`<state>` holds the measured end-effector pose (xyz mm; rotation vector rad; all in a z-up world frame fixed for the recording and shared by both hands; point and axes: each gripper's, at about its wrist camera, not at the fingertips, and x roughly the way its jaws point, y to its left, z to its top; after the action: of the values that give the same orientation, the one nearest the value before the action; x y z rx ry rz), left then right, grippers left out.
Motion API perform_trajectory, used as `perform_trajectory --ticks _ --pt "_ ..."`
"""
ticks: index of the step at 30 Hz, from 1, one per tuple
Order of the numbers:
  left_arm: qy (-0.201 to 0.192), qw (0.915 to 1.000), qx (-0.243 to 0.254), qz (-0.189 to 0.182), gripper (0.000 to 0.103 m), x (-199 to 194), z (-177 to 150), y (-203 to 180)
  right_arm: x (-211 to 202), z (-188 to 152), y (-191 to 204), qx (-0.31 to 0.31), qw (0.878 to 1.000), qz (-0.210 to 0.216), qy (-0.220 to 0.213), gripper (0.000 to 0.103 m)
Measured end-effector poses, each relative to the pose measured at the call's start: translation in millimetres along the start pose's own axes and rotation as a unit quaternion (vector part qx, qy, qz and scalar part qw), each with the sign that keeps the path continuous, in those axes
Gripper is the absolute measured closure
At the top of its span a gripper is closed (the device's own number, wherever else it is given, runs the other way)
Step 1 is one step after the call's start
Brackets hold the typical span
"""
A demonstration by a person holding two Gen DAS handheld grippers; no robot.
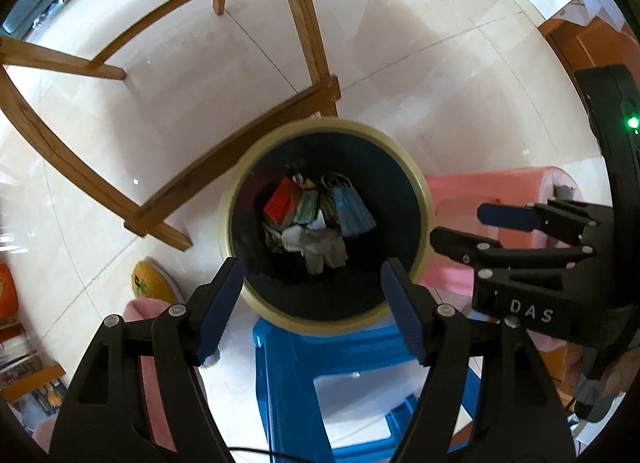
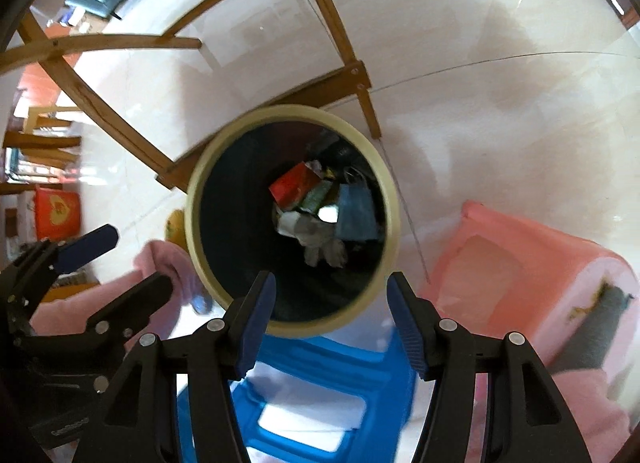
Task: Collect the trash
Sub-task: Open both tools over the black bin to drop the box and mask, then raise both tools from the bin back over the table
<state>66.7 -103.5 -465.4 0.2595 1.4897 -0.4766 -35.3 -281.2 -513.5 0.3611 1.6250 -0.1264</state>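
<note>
Two grippers hang over the bin [image 1: 326,223] and we look straight down its dark throat; left gripper [image 1: 312,279] has its jaws spread wide with nothing between them, and right gripper [image 2: 331,303] likewise stands apart and empty. Trash sits at the bottom: a red carton [image 1: 282,199], a blue face mask [image 1: 354,211], crumpled pale paper [image 1: 320,247] (a few printed wrappers wedged between them, too small to read). The bin's cream rim [image 1: 240,191] is ringed around all of it, and the bin seems to stand just beside a blue stool [image 1: 304,375], with a pink stool [image 1: 516,191] off to the side and a wooden chair frame [image 1: 240,159] behind.

We judge this the release over the bin; to do it well, we keep both sets of jaws inside the line of the rim, so nothing falls onto the tiled floor [image 1: 420,63], and lift clear without clipping the rim. Both hands point directly downward, side by side; from the left view the right gripper shows at the right edge, near but not touching.
</note>
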Motion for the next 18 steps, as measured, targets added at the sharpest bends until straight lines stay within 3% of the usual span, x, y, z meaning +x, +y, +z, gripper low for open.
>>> perform_trajectory --ticks 8,18 --pt "0.017 0.9987 0.045 -0.016 0.034 -32.7 -32.8 -28.5 -41.8 -22.6 13.6 -0.011 0.999 -0.018 0.025 0.044" --pt "-0.061 0.9936 0.095 -0.002 0.034 -132.1 -51.9 -61.0 -136.5 -51.7 27.8 -0.018 1.000 -0.005 -0.018 0.044"
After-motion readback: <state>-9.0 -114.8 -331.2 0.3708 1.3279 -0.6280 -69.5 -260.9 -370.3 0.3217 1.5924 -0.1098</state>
